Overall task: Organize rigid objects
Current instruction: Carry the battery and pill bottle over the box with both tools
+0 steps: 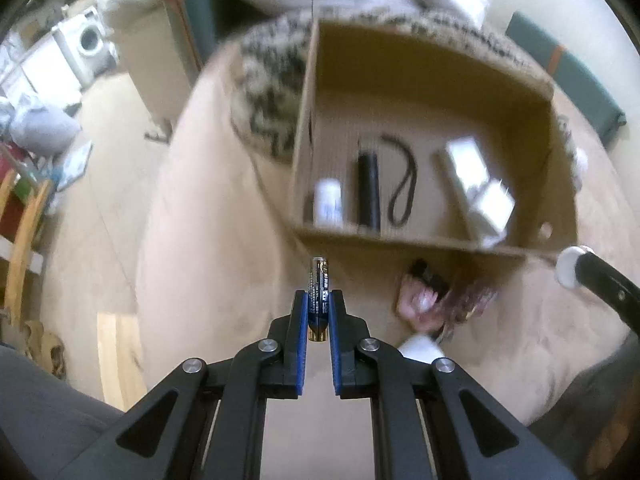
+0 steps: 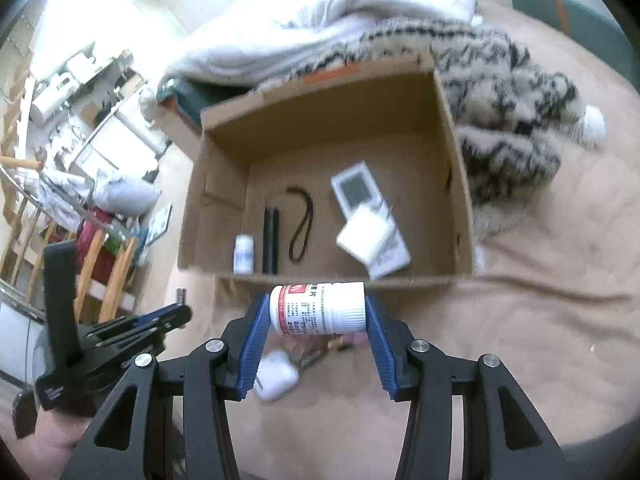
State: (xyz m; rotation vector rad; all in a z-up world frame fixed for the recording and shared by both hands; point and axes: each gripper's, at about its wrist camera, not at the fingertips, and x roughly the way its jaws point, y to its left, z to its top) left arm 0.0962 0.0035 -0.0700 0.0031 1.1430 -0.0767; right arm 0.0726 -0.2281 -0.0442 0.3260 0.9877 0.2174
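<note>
Battery [image 1: 319, 300] clamped upright between the blue pads of the left gripper [image 1: 319, 312], jaws nearly closed on it; gold end cap at the bottom, blue label above, top end standing clear of the fingertips; it hangs just short of the near wall of the box [image 1: 400, 242], outside it.

Pill bottle [image 2: 318, 308], white with a red-banded label, held sideways across the right gripper [image 2: 318, 314]; one pad on its base, the other on its ribbed cap; jaws part-way apart, closed on the bottle; it too sits just short of the box's near wall [image 2: 340, 278], outside it.

Inside the box, on the floor: small white bottle [image 2: 243, 254] at the near left corner; black stick [image 2: 270, 240] just beside it, lying lengthwise; black cord loop [image 2: 302, 226] next to that; white remote [image 2: 370, 220] right of centre, with a white square block [image 2: 364, 236] lying on its near half; far half of the box floor bare.

In front of the box, on the tan blanket [image 2: 540, 340]: a white earbud case [image 2: 276, 374] and some small pink and dark items [image 1: 432, 296], blurred, not identifiable.

Behind and right of the box: patterned furry throw [image 2: 508, 100], touching the box's right wall; white bedding [image 2: 320, 20] behind that.

Left gripper also visible in the right view, left of the box's near corner [image 2: 176, 312], a hand [image 2: 52, 440] beneath it.
</note>
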